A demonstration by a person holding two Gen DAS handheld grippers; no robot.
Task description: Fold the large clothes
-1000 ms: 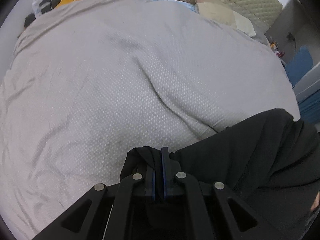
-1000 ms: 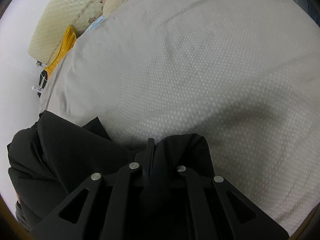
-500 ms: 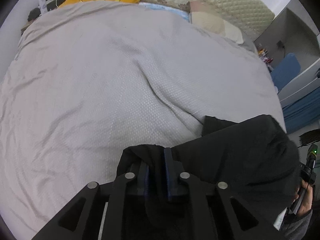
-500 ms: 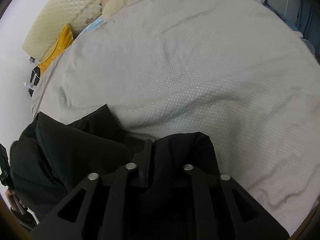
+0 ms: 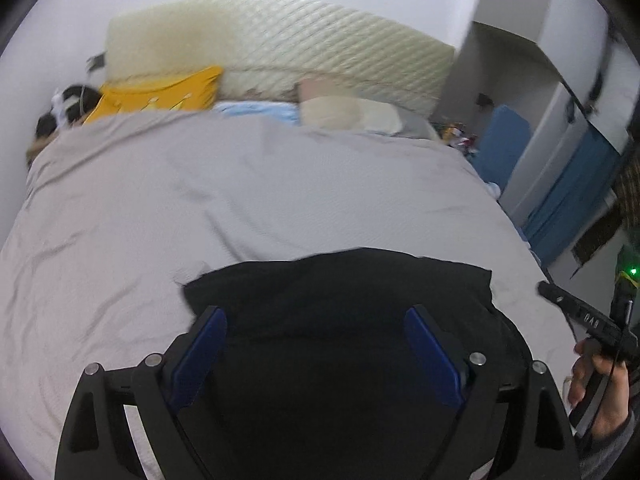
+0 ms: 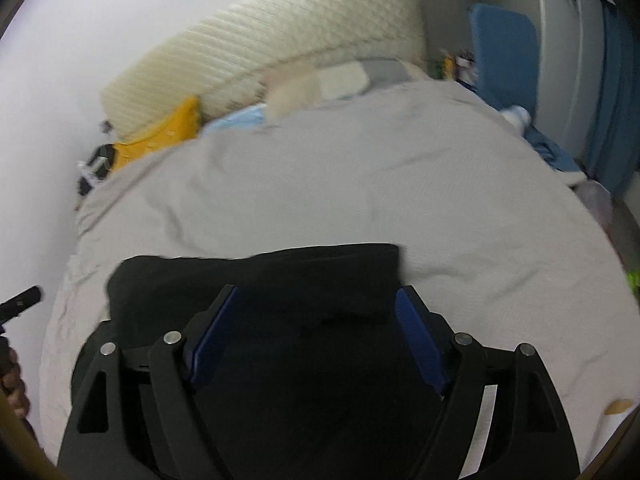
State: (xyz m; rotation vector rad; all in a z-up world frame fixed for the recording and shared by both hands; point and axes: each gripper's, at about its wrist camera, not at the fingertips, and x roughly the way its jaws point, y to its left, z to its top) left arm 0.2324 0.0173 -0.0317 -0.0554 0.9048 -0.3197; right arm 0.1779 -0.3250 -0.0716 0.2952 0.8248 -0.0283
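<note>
A black garment (image 5: 336, 292) lies folded flat on the grey bedspread (image 5: 200, 208) near the bed's front edge; it also shows in the right wrist view (image 6: 256, 280). My left gripper (image 5: 316, 320) is open, its blue pads (image 5: 208, 336) spread wide above the garment's near part, holding nothing. My right gripper (image 6: 316, 300) is open too, pads (image 6: 412, 320) wide apart over the garment's right half. The right gripper body (image 5: 580, 316) shows at the right edge of the left wrist view.
A quilted cream headboard (image 5: 280, 48) stands at the far end, with a yellow pillow (image 5: 160, 92), a beige pillow (image 5: 344, 112) and light blue cloth. A blue chair (image 6: 504, 52) and blue curtain (image 5: 572, 188) stand right of the bed.
Both grippers have let go of the black garment and opened wide. They have lifted and tilted up, so the headboard and wall now show. The garment lies flat on the bed.
</note>
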